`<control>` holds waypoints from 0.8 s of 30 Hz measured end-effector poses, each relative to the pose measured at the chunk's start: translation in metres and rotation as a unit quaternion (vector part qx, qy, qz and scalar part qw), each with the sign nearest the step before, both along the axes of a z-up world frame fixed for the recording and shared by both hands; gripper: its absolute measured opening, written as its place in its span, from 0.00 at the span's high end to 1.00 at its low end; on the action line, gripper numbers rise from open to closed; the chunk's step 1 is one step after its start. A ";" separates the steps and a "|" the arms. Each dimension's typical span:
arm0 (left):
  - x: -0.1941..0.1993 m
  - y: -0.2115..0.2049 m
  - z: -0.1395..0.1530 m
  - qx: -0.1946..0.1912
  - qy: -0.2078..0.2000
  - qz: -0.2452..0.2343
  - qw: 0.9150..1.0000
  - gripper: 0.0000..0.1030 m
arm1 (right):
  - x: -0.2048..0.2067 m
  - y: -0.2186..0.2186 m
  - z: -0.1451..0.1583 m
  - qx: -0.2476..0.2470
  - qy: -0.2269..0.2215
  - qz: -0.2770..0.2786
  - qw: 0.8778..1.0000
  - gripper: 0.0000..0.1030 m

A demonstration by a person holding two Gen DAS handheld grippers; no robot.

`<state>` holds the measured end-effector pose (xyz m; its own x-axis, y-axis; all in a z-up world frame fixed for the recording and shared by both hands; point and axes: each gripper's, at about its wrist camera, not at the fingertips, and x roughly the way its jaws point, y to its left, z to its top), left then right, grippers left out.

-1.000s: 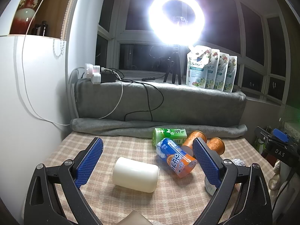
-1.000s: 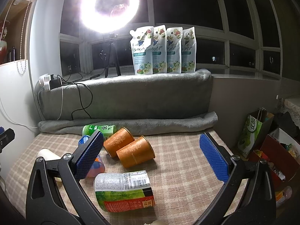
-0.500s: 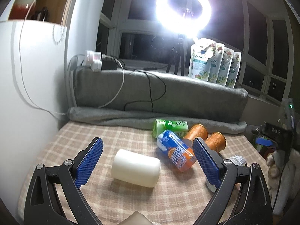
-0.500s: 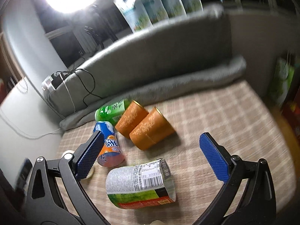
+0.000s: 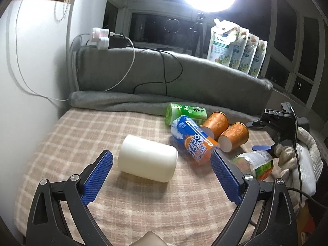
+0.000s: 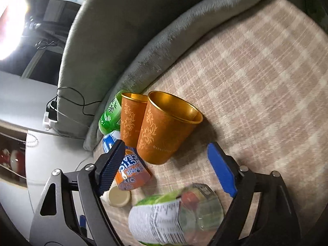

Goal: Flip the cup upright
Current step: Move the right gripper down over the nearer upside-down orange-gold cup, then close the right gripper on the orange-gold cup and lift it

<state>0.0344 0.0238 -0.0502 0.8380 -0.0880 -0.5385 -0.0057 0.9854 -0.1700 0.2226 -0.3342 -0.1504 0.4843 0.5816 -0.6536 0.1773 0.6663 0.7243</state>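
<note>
Several cups lie on their sides on a checked cloth. A plain white cup lies just beyond my open left gripper, between its blue pads. Two orange patterned cups lie side by side; they also show in the left wrist view. My right gripper is open, rolled to one side, just short of the nearer orange cup's base. A green-labelled cup lies under that gripper.
A blue-orange cup and a green cup lie in the cluster. A rolled grey blanket borders the far edge. A white wall stands at left. Cables, a ring light and pouches sit behind.
My right gripper has tilted down, rolled and closed in on the orange cups. My left gripper has dipped and moved nearer the white cup. Both stay open.
</note>
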 end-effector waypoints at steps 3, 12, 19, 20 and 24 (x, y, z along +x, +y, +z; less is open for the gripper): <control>0.002 0.003 0.000 -0.001 0.000 0.005 1.000 0.07 | 0.009 0.005 -0.003 0.004 0.011 0.000 1.000 0.19; 0.005 0.011 -0.002 0.001 0.000 0.016 1.000 0.07 | 0.040 0.014 -0.018 0.014 0.052 -0.006 0.999 0.26; 0.006 0.017 -0.004 -0.002 0.001 0.022 1.000 0.07 | 0.060 0.016 -0.024 0.018 0.074 -0.009 0.997 0.26; 0.006 0.017 -0.004 -0.001 0.001 0.022 1.000 0.07 | 0.061 0.017 -0.027 0.020 0.078 -0.012 0.997 0.27; 0.005 0.016 -0.004 0.004 -0.001 0.023 1.000 0.07 | 0.067 0.017 -0.024 0.014 0.069 -0.012 0.997 0.30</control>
